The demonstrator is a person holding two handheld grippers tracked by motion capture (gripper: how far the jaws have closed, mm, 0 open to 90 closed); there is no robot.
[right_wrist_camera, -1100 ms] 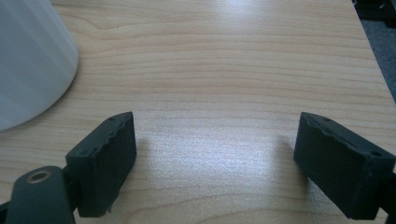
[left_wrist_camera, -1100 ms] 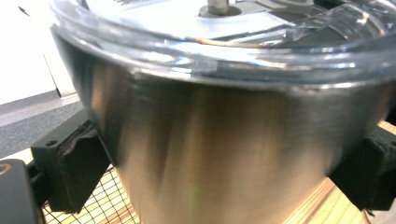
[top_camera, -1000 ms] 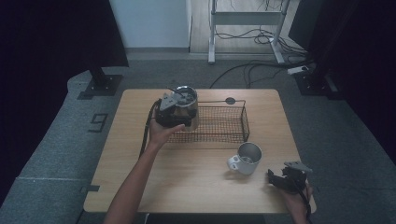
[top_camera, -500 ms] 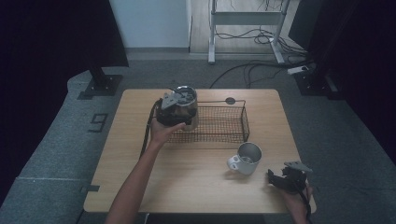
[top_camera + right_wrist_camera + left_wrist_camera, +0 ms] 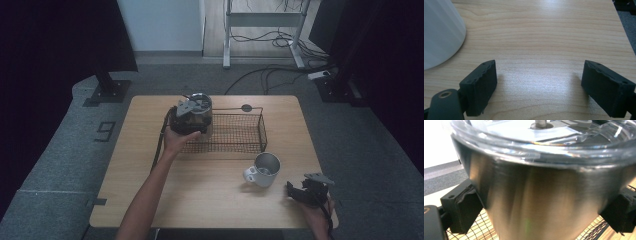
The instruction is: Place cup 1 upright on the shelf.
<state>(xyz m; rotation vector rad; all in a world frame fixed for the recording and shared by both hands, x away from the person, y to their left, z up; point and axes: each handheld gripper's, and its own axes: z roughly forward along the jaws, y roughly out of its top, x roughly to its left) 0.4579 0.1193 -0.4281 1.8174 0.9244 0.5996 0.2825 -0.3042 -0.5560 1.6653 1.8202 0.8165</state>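
Left tool (image 5: pixel 534 220) grips steel tumbler (image 5: pixel 544 202) over wire basket (image 5: pixel 235 132), probably for lowering in; right tool (image 5: pixel 540 87) rests wide on tabletop (image 5: pixel 544 37).

High view is looking forward and down over the whole surface (image 5: pixel 210 200). Left gripper view is sitting very close, facing the steel tumbler (image 5: pixel 541 202) over the basket's mesh. Right gripper view is looking low along the surface's near right corner, sharing the mug (image 5: pixel 439 32) with the high view.
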